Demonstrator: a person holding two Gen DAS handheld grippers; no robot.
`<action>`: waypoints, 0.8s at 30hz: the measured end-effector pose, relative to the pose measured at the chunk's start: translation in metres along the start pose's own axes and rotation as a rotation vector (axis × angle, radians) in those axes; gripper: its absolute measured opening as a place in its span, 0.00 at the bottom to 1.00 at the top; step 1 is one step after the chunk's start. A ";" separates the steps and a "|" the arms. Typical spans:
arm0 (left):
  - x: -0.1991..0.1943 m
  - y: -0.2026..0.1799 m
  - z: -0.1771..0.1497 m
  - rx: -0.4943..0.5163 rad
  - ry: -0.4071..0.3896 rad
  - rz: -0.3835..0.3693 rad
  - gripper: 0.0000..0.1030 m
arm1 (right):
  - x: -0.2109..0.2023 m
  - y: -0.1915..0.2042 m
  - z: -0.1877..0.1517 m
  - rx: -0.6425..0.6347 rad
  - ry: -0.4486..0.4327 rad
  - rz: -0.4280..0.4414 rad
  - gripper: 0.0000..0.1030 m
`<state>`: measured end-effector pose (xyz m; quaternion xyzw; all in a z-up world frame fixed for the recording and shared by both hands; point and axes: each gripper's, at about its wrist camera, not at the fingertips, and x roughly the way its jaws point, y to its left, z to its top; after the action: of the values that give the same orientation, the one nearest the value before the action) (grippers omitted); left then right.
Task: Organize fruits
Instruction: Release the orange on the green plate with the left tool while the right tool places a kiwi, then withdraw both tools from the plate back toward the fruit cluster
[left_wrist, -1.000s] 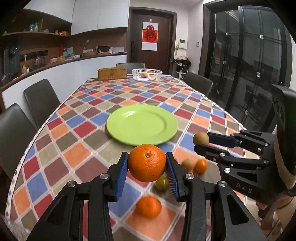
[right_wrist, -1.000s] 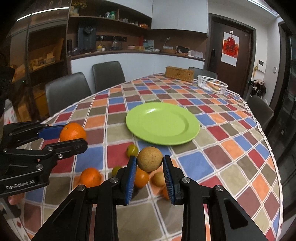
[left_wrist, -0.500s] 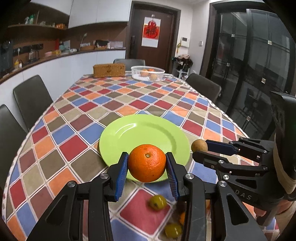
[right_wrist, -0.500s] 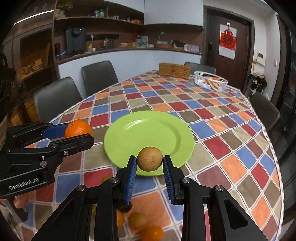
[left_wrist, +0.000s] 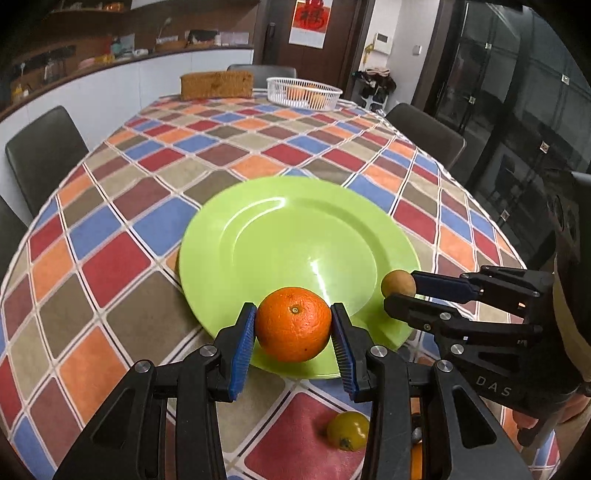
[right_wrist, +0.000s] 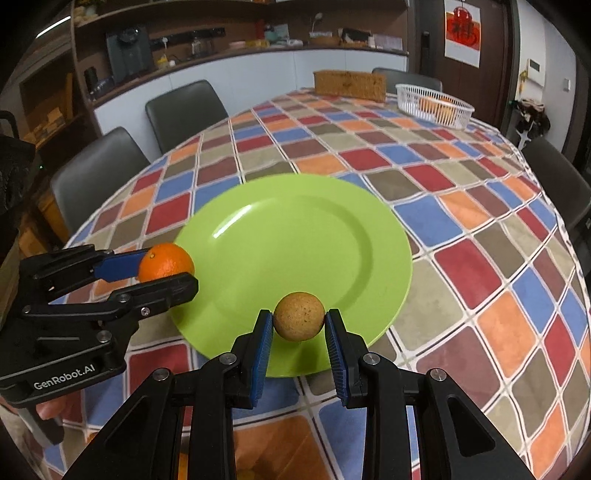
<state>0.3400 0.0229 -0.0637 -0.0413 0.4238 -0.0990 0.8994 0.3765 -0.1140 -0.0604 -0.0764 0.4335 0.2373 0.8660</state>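
Both grippers have carried their fruit forward to the green plate's (left_wrist: 295, 236) near rim.
Checked tablecloth (left_wrist: 122, 258) fills the frame; dark chairs, white basket (left_wrist: 303, 92) at top centre. Left gripper (left_wrist: 293, 334) clamps a glossy, dimpled orange (left_wrist: 293, 328) at lower centre; right gripper (right_wrist: 299, 328) pinches a small, speckled tan fruit (right_wrist: 299, 320).

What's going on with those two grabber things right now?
Left tongs shut on orange. Right tongs shut on tan fruit. Both over green plate. Nothing in the way.
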 end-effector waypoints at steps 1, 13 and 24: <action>0.003 0.000 -0.001 0.001 0.009 -0.001 0.38 | 0.002 0.000 0.000 0.000 0.006 0.003 0.29; -0.018 -0.005 -0.004 0.018 -0.023 0.033 0.41 | -0.006 0.000 -0.002 0.016 -0.011 0.005 0.30; -0.095 -0.033 -0.020 0.095 -0.131 0.060 0.52 | -0.072 0.020 -0.016 -0.009 -0.114 0.007 0.33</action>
<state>0.2610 0.0112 0.0000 0.0077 0.3599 -0.0889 0.9287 0.3187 -0.1262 -0.0117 -0.0648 0.3825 0.2463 0.8882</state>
